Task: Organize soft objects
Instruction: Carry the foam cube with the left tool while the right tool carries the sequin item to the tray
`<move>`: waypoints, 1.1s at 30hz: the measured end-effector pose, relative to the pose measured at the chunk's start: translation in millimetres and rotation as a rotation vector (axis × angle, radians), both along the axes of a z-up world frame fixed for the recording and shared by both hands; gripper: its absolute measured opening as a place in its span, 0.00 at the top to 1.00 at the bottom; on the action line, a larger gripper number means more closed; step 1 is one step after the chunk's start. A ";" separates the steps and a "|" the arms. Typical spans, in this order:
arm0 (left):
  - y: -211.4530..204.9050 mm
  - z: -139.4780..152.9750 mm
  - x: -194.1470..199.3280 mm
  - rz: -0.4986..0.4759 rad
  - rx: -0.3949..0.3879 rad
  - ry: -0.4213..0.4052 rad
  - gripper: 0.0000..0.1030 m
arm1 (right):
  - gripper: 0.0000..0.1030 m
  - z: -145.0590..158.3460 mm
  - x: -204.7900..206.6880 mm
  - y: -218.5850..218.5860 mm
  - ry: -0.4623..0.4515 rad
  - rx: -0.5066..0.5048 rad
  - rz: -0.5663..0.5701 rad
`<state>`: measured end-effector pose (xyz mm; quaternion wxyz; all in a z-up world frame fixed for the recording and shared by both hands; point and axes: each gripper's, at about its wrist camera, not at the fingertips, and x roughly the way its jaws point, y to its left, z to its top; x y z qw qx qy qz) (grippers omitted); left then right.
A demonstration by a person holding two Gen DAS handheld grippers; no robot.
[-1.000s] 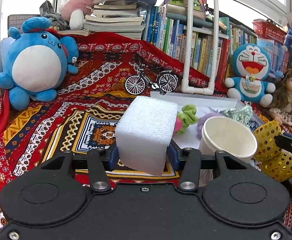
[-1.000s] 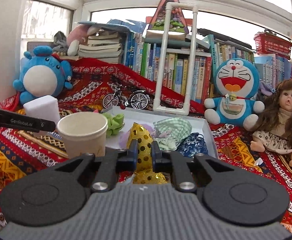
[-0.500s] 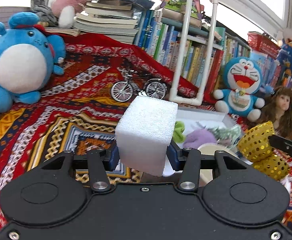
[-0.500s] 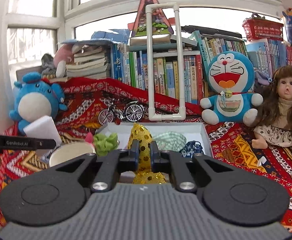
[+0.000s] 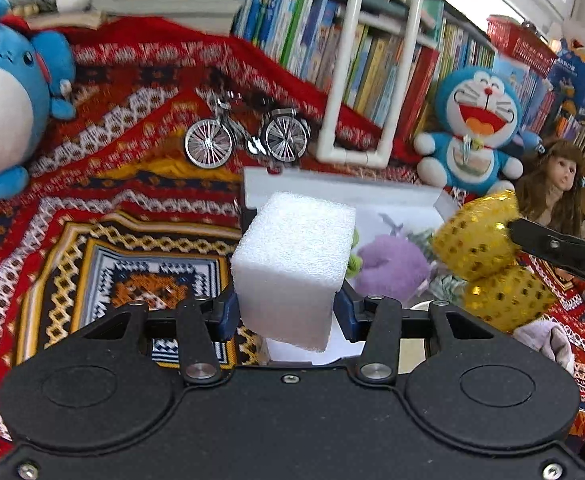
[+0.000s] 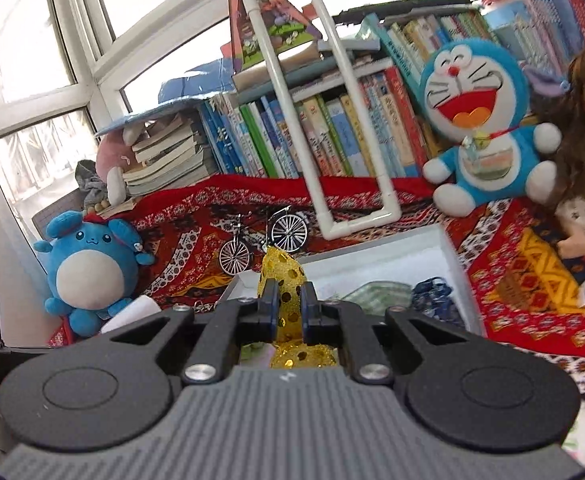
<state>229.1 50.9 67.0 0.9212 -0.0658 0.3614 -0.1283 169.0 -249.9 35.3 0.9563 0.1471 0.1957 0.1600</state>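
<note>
My left gripper (image 5: 286, 310) is shut on a white foam block (image 5: 292, 264), held above the near edge of a white tray (image 5: 332, 188). In the tray lie a purple soft toy (image 5: 392, 268), a green scrunchie (image 5: 354, 262) and other cloth items. My right gripper (image 6: 288, 312) is shut on a gold sequined bow (image 6: 282, 280), which hangs over the tray (image 6: 450, 256); the same bow (image 5: 480, 240) shows at the right of the left wrist view, with the right gripper's finger (image 5: 556, 246) on it. A green checked cloth (image 6: 380, 294) and a blue scrunchie (image 6: 432, 292) lie in the tray.
A patterned red blanket (image 5: 92, 216) covers the surface. A model bicycle (image 5: 248, 136), a white pipe frame (image 5: 368, 60), a blue round plush (image 5: 4, 96), a blue cat plush (image 5: 472, 128) and a doll (image 5: 552, 184) stand around the tray, books behind.
Both grippers moved toward the tray with their loads and rose slightly. The paper cup has dropped out of sight below them. The right wrist view has rolled, tilting the scene.
</note>
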 end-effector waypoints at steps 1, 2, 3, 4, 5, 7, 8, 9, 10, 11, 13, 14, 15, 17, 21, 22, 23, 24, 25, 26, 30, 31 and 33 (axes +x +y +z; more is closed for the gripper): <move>-1.6 -2.4 1.9 -0.007 0.001 0.008 0.57 | 0.86 -4.6 5.2 3.0 0.007 0.000 0.006; -3.4 -4.3 4.7 -0.014 0.006 0.015 0.57 | 0.86 -8.1 9.5 5.3 0.018 0.001 0.004; -5.1 -6.0 8.4 -0.022 0.014 0.021 0.57 | 0.86 -11.9 14.8 7.7 0.029 -0.001 -0.003; -6.6 -7.9 12.9 -0.024 0.024 0.030 0.57 | 0.86 -14.4 18.7 9.4 0.031 -0.004 -0.013; -7.1 -9.7 17.9 -0.025 0.029 0.042 0.57 | 0.86 -16.2 22.9 11.0 0.030 -0.010 -0.024; -7.4 -13.5 28.2 -0.025 0.026 0.063 0.57 | 0.86 -17.4 30.8 11.9 0.029 -0.016 -0.044; -7.6 -14.6 32.0 -0.029 0.019 0.068 0.57 | 0.86 -17.7 34.2 11.7 0.031 -0.014 -0.051; -8.0 -15.2 35.8 -0.033 0.013 0.072 0.57 | 0.86 -17.9 36.9 10.9 0.034 -0.012 -0.056; -8.9 -15.7 39.3 -0.035 0.011 0.075 0.57 | 0.86 -18.0 40.5 10.3 0.038 -0.010 -0.061; -10.4 -16.2 42.5 -0.036 0.013 0.078 0.57 | 0.86 -18.2 44.0 9.7 0.042 -0.008 -0.065; -13.8 -17.3 48.6 -0.039 0.013 0.082 0.57 | 0.87 -19.6 51.9 8.9 0.056 -0.004 -0.078; -14.9 -17.6 51.0 -0.039 0.010 0.083 0.57 | 0.87 -20.8 55.0 8.5 0.061 -0.002 -0.086; -15.6 -17.7 53.7 -0.037 0.006 0.087 0.57 | 0.87 -22.8 58.7 8.1 0.068 0.002 -0.094; -16.6 -18.1 58.9 -0.035 0.004 0.092 0.57 | 0.88 -27.2 64.8 6.4 0.084 0.018 -0.102; -20.8 -20.1 65.9 -0.045 0.004 0.105 0.57 | 0.88 -38.2 74.1 6.3 0.123 0.037 -0.114; -22.3 -20.6 66.2 -0.048 0.006 0.103 0.56 | 0.88 -40.0 74.9 6.5 0.129 0.041 -0.114; -23.6 -21.2 66.8 -0.052 0.009 0.103 0.56 | 0.88 -41.6 75.1 6.6 0.130 0.045 -0.113; -24.7 -22.1 67.9 -0.056 0.010 0.107 0.56 | 0.88 -42.2 74.5 6.5 0.130 0.045 -0.113; -25.9 -22.8 68.3 -0.058 0.010 0.110 0.56 | 0.88 -42.2 73.8 6.1 0.127 0.046 -0.114; -26.4 -23.5 68.9 -0.058 0.008 0.114 0.55 | 0.88 -41.5 73.3 5.6 0.125 0.047 -0.116; -24.6 -22.8 69.2 -0.052 -0.009 0.114 0.55 | 0.84 -34.7 69.7 1.5 0.115 0.045 -0.120; -23.8 -21.7 68.5 -0.051 -0.008 0.108 0.53 | 0.83 -32.4 68.0 0.2 0.111 0.044 -0.118; -22.8 -19.6 66.9 -0.050 -0.005 0.101 0.52 | 0.83 -28.4 64.1 -2.3 0.109 0.043 -0.109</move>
